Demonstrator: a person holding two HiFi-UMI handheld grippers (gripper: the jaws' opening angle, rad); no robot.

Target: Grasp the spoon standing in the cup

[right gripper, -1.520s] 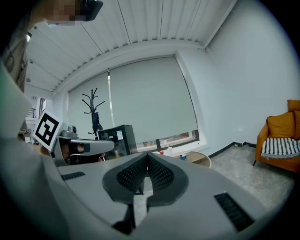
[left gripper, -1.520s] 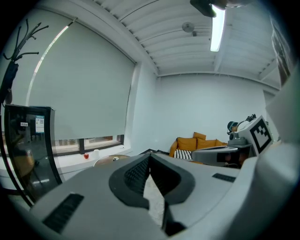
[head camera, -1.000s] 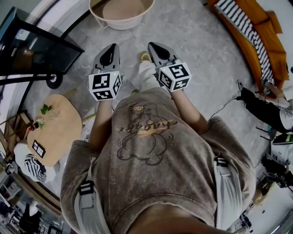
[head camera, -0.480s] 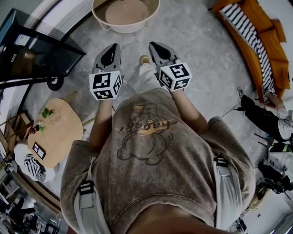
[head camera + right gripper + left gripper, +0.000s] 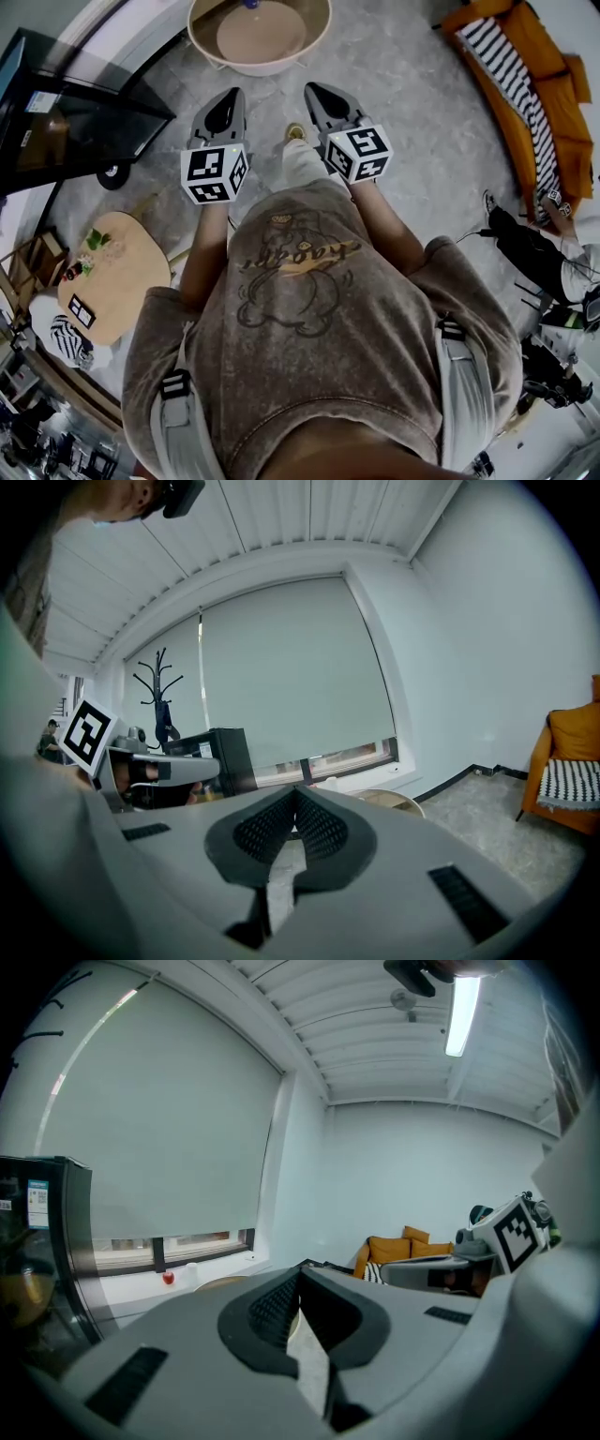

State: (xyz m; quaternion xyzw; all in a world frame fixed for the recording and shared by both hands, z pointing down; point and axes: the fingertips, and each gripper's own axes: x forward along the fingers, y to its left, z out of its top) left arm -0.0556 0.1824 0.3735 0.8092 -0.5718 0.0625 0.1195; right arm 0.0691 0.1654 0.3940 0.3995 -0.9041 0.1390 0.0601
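Observation:
No cup or spoon shows clearly in any view. In the head view a round beige table stands on the grey floor ahead, with a small blue thing at its far edge, cut off by the frame. My left gripper and right gripper are held side by side at waist height, pointing toward that table and well short of it. Both are shut with nothing between the jaws. In the left gripper view the left gripper has its ribbed pads pressed together. The right gripper looks the same in its own view.
A black glass-door cabinet stands at the left, with a small wooden side table near it. An orange sofa with a striped cushion lines the right wall. A seated person's legs are at the right. A coat rack stands by the window.
The round table has slid further into the top of the head view, so it is nearer. Both grippers keep their pose, side by side and shut.

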